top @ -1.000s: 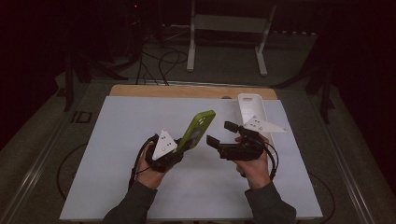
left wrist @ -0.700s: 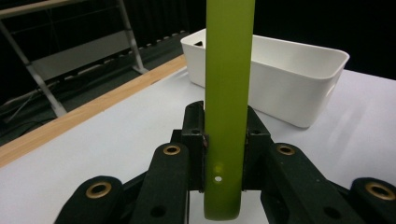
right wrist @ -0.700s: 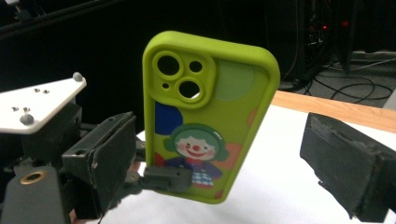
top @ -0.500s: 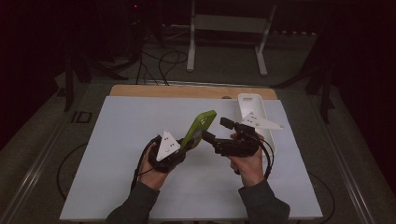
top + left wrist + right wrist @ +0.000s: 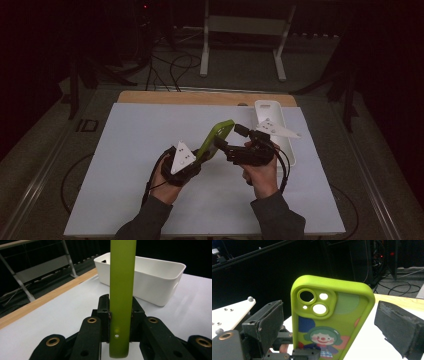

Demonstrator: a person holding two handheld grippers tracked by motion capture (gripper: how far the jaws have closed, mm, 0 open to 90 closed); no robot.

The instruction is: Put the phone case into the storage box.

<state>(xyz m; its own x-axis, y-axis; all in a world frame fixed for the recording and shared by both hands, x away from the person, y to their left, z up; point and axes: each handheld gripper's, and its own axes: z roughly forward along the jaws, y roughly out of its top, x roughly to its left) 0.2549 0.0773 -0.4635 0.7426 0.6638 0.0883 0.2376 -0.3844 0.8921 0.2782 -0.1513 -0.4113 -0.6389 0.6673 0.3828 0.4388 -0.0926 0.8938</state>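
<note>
Left tongs [image 5: 206,152] clenched on the lower end of a green phone case [image 5: 216,137], one jaw pressed to each long edge, as the left gripper view shows [image 5: 121,322]. The case [image 5: 122,290] rises from between those jaws, held clear of the white tabletop [image 5: 130,150] and tilted up and away toward the right tongs [image 5: 227,137].

Right tongs released: in the right gripper view their two black jaws stand wide, one on either side of the upper end of the case [image 5: 329,322], neither pad touching it. That view shows the back of the case, with its camera cut-outs at the top and a printed clown figure below them.

White bin [image 5: 272,120] on the tabletop just beyond the right tongs, partly covered in the high view by the grey plate on top of them. In the left gripper view the bin [image 5: 150,282] stands behind the case, open side up; the part of its inside that can be seen holds nothing, and its floor is hidden by the near wall.
</note>
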